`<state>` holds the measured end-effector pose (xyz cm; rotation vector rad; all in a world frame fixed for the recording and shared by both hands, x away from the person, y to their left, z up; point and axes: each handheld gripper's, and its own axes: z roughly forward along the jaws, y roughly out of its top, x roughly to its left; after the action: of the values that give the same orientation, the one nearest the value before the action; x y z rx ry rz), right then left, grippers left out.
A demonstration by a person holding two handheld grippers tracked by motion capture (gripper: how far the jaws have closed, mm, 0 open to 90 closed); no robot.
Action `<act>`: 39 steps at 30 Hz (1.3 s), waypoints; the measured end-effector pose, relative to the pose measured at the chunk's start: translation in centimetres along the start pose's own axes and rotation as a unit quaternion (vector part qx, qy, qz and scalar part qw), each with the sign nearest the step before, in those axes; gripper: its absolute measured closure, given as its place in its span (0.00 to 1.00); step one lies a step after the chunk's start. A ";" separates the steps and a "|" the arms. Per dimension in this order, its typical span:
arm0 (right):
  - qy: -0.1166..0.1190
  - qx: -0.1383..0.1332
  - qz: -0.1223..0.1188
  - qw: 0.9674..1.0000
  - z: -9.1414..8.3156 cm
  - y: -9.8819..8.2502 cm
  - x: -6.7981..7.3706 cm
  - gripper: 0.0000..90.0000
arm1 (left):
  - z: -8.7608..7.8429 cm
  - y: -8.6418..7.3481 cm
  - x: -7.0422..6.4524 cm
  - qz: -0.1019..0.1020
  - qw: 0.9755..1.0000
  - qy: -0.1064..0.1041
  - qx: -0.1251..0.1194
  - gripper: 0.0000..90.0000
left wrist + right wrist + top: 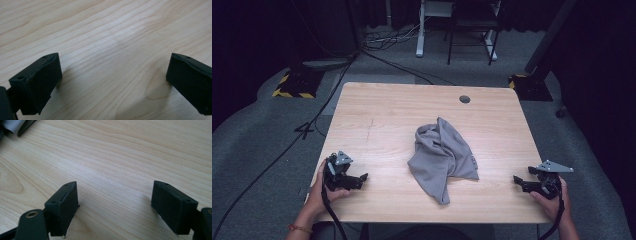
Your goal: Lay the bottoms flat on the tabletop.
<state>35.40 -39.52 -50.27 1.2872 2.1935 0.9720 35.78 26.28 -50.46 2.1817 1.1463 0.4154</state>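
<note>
At the near left corner of the light wooden table (377, 110), a hand (319, 192) holds the left claw (362, 178) low over the wood, its tips pointing toward the middle. In the left gripper view its two black jaws stand wide apart with only bare wood grain between them. A crumpled grey cloth (442, 155) lies in a loose heap near the table's centre, a little toward the near edge, well apart from both claws. A small round hole (464, 99) sits in the tabletop near the far edge. At the near right corner another hand (552, 200) holds the right claw (518, 181), aimed inward at the cloth. In the right gripper view its jaws are spread with nothing between them, and a grey corner of the cloth (15, 126) shows at the upper left.
</note>
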 end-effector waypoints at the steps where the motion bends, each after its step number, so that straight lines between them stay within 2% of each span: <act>1: 0.000 0.000 0.000 1.000 0.0 0.0 0.0 0.24 | 0.2 0.2 -0.2 0.004 1.000 -0.007 0.000 0.01; 4: 0.002 0.000 0.000 1.000 0.0 0.0 0.0 0.24 | 0.4 0.5 -0.6 0.015 1.000 -0.013 -0.001 0.02; 5: 0.003 0.003 -0.003 1.000 0.0 0.1 0.0 0.25 | 0.8 0.9 -1.3 0.023 1.000 -0.016 -0.010 0.05; 6: 0.003 0.004 -0.005 1.000 0.0 0.2 0.0 0.25 | 0.9 1.1 -1.6 0.023 0.999 -0.019 -0.013 0.08; 8: 0.001 0.007 -0.012 1.000 0.2 0.5 0.1 0.26 | 1.2 1.6 -2.3 0.035 0.999 -0.030 -0.016 0.13; 10: 0.004 -0.001 -0.020 1.000 0.5 1.0 0.6 0.28 | 1.5 2.0 -2.8 0.041 0.998 -0.041 -0.015 0.18; 13: 0.024 0.001 -0.052 0.998 1.1 2.7 2.0 0.30 | 2.0 2.9 -3.9 0.049 0.997 -0.059 -0.015 0.18; 15: 0.053 0.000 -0.083 0.995 1.3 4.1 3.3 0.30 | 2.2 3.7 -4.9 0.070 0.995 -0.068 -0.015 0.21; 16: 0.062 0.001 -0.100 0.993 1.5 4.9 3.9 0.30 | 2.2 3.7 -4.9 0.070 0.995 -0.068 -0.015 0.21; 17: 0.070 0.000 -0.114 0.991 1.5 5.7 4.5 0.31 | 2.6 4.6 -6.0 0.087 0.993 -0.083 -0.022 0.21; 20: 0.099 -0.005 -0.138 0.985 2.1 8.2 6.3 0.37 | 3.4 6.3 -7.8 0.111 0.988 -0.103 -0.027 0.24; 21: 0.099 -0.005 -0.138 0.985 2.1 8.2 6.3 0.37 | 3.4 6.3 -7.8 0.111 0.988 -0.103 -0.027 0.25; 22: 0.114 -0.002 -0.156 0.981 2.9 9.7 7.8 0.39 | 4.0 7.5 -9.2 0.124 0.985 -0.119 -0.032 0.27; 23: 0.122 0.001 -0.164 0.979 3.5 10.4 8.5 0.40 | 4.4 8.1 -9.8 0.131 0.983 -0.121 -0.033 0.27; 24: 0.122 0.001 -0.164 0.979 3.5 10.4 8.5 0.40 | 4.4 8.1 -9.8 0.131 0.983 -0.121 -0.033 0.27; 25: 0.131 0.014 -0.179 0.975 4.8 11.4 10.0 0.41 | 5.2 9.2 -10.8 0.140 0.982 -0.122 -0.035 0.27; 26: 0.136 0.021 -0.188 0.972 5.5 11.7 10.6 0.41 | 5.6 9.7 -11.1 0.141 0.981 -0.127 -0.037 0.27; 28: 0.129 0.033 -0.204 0.970 6.8 12.3 11.5 0.41 | 6.5 10.6 -11.5 0.135 0.981 -0.138 -0.036 0.26; 29: 0.128 0.037 -0.205 0.970 7.4 12.5 11.7 0.41 | 6.5 10.6 -11.5 0.135 0.981 -0.138 -0.036 0.26; 32: 0.141 0.047 -0.182 0.972 8.9 12.8 11.6 0.41 | 7.8 11.7 -11.8 0.137 0.980 -0.142 -0.033 0.26; 34: 0.152 0.045 -0.171 0.972 9.5 12.6 11.6 0.48 | 8.1 11.8 -11.9 0.139 0.979 -0.146 -0.031 0.29; 35: 0.157 0.042 -0.169 0.972 9.6 12.5 11.7 0.57 | 8.6 11.9 -11.9 0.138 0.978 -0.154 -0.026 0.34; 37: 0.155 0.040 -0.177 0.971 9.7 12.4 12.0 0.69 | 8.7 11.9 -11.8 0.138 0.978 -0.155 -0.022 0.45; 38: 0.155 0.040 -0.182 0.970 9.6 12.4 12.1 0.76 | 8.8 11.8 -11.7 0.150 0.976 -0.154 -0.019 0.52; 39: 0.155 0.040 -0.182 0.970 9.6 12.4 12.1 0.76 | 8.8 11.8 -11.7 0.150 0.976 -0.154 -0.019 0.59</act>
<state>43.01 -21.43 -47.61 0.7562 2.6083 0.9931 41.13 8.28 -49.09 2.2919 0.6392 0.2113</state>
